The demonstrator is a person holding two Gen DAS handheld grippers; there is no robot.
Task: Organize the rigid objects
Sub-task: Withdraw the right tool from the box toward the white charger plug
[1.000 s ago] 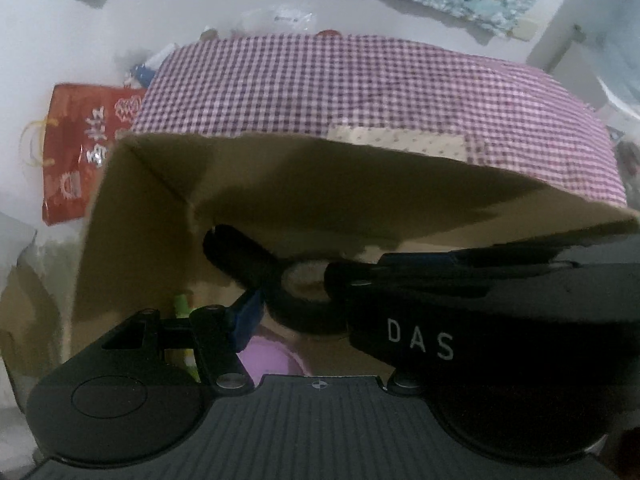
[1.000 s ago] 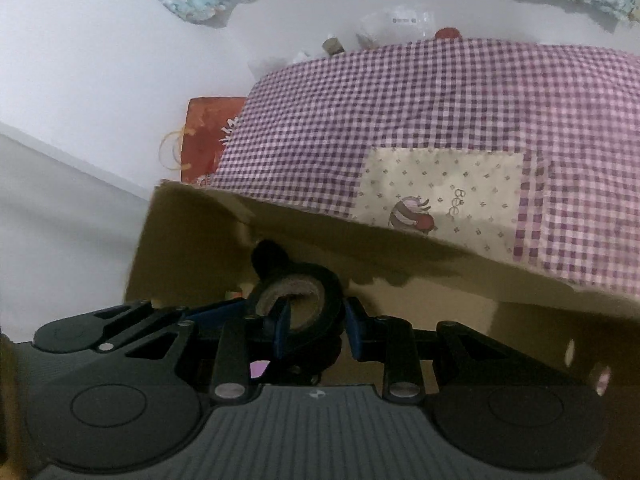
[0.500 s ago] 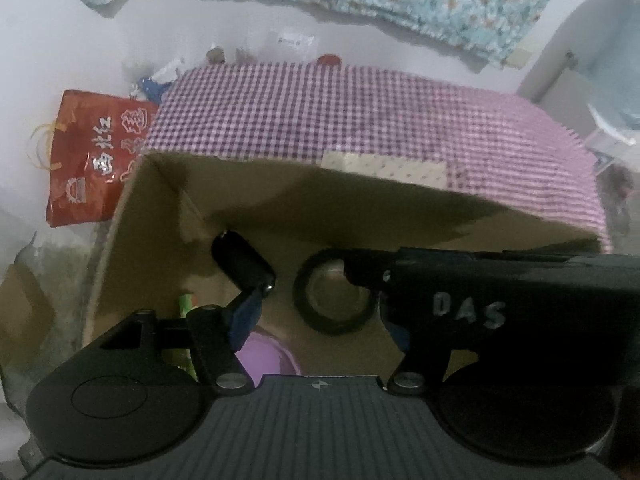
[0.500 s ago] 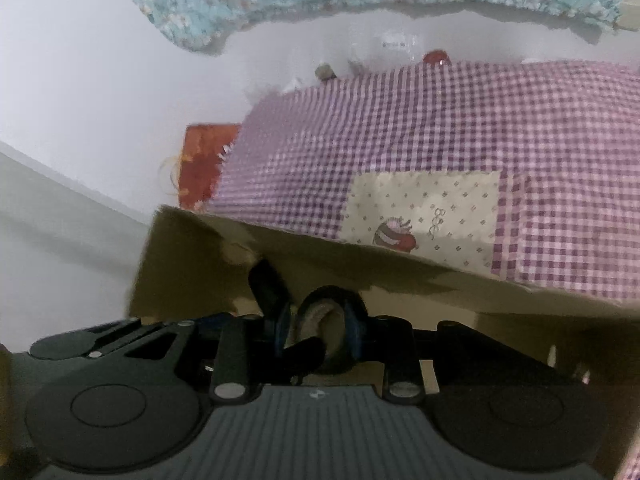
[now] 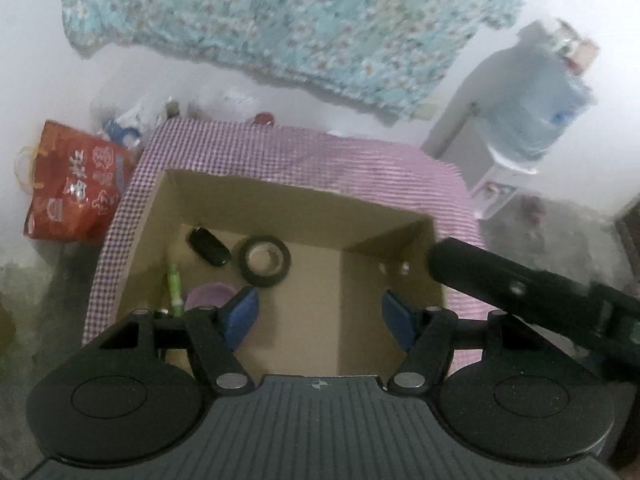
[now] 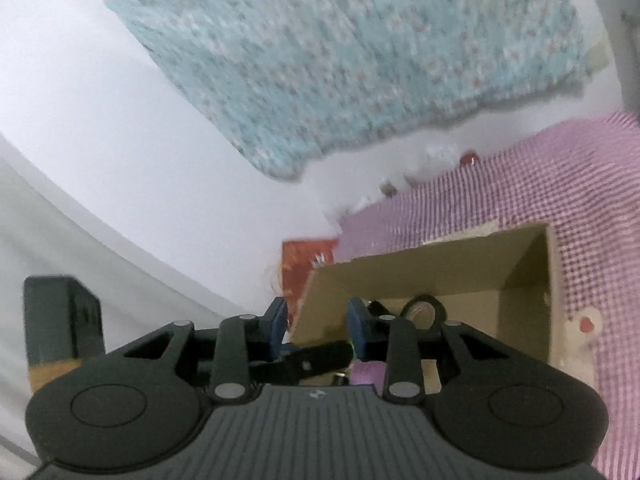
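Observation:
An open cardboard box [image 5: 304, 200] stands on a purple checked cloth [image 5: 320, 152]. Inside lie a black tape roll [image 5: 265, 261], a black oval object [image 5: 209, 247], a green pen [image 5: 174, 288] and a purple lid [image 5: 208, 295]. My left gripper [image 5: 320, 316] is open and empty above the box's near side. My right gripper [image 6: 318, 326] is open and empty, raised over the box's left wall [image 6: 320, 304]. The tape roll also shows in the right wrist view [image 6: 424, 310]. The right gripper's black body [image 5: 520, 288] crosses the right of the left wrist view.
A red gift bag [image 5: 72, 192] sits left of the cloth. A water dispenser with a bottle [image 5: 532, 112] stands at the far right. A floral blue cloth [image 5: 300, 20] hangs on the white wall. A dark block [image 6: 60, 316] is at the right wrist view's left.
The right gripper let go of the tape roll, which now lies in the box. Both grippers rose up and back out of the box, and the left one opened wide.

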